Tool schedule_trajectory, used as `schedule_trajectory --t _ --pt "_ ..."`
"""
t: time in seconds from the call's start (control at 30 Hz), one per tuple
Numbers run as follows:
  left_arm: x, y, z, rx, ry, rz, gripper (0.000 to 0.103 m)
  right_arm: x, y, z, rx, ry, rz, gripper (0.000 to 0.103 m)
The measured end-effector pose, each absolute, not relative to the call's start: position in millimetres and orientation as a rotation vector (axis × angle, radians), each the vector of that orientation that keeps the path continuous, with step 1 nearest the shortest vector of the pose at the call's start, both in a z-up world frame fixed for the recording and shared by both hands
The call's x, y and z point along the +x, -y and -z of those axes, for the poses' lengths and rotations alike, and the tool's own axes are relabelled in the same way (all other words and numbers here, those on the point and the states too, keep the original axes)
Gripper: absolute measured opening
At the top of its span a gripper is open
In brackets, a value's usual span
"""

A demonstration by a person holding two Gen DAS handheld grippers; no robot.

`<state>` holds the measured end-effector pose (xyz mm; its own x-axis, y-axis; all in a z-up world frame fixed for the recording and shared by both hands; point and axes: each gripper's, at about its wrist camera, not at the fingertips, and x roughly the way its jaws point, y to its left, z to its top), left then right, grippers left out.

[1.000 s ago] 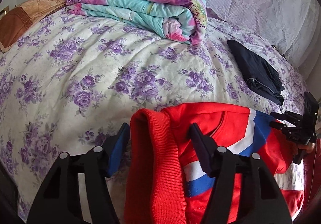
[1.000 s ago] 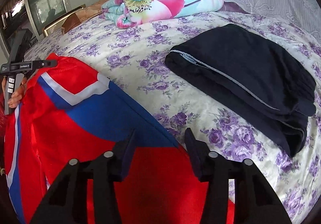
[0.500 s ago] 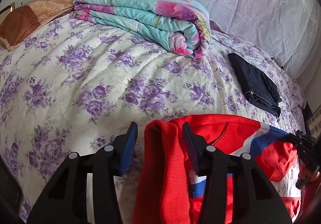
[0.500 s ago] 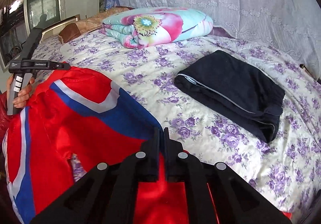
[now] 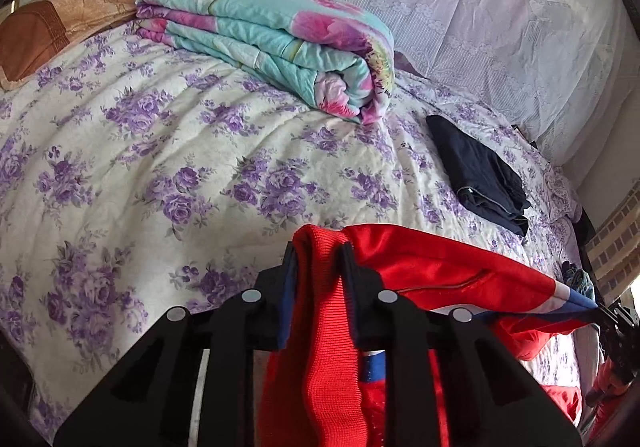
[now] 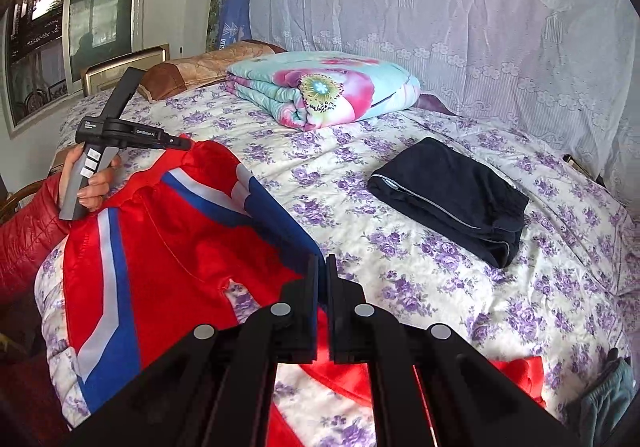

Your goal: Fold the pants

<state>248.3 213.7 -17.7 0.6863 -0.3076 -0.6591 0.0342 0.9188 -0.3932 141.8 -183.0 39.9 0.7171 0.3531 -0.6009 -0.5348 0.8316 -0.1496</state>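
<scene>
White lettering on the left tongs' [image 6: 182, 143] black body is too small to read.

left hand-held gripper [image 5: 318, 263] clamped, right hand-held gripper [image 6: 322, 275] clamped

Pants [image 6: 168, 247] red with blue-white stripes; bedspread [image 5: 160, 175] cream with purple roses; folded quilt [image 5: 280, 39] at 12 o'clock teal-pink floral; folded garment [image 6: 452, 195] at 2 o'clock navy.

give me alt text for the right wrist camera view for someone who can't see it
The right tool is shut on the edge of red pants with blue and white stripes, lifted over a floral bedspread. Folded dark pants lie beyond, on the right.
</scene>
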Motion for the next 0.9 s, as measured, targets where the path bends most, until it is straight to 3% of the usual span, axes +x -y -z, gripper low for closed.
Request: schedule_trajectory --t 0.23,0.3,0.37,0.5,0.7,0.83,0.9 --pt "180 -231 -11 -0.488 -0.723 0.239 0.022 63 193 -36 -0.293 -0.527 -0.526 0.004" --pt "157 -236 -12 -0.485 -0.736 0.173 0.032 43 196 -28 -0.28 -0.524 -0.535 0.004" --pt "132 -242 -9 -0.515 -0.749 0.153 0.057 26 196 -14 -0.261 -0.539 -0.547 0.004" --pt "102 -245 0 -0.646 -0.788 0.172 0.06 3 194 18 -0.249 -0.57 -0.55 0.004" --pt "122 -197 -20 -0.636 -0.922 0.195 0.062 -8 194 35 -0.21 -0.597 -0.555 0.004" --pt "126 -176 -40 -0.647 -0.926 0.075 0.079 -12 196 44 -0.195 -0.606 -0.559 0.004" --pt "126 -170 -47 -0.633 -0.914 -0.017 0.079 -15 195 50 -0.199 -0.616 -0.561 0.004"
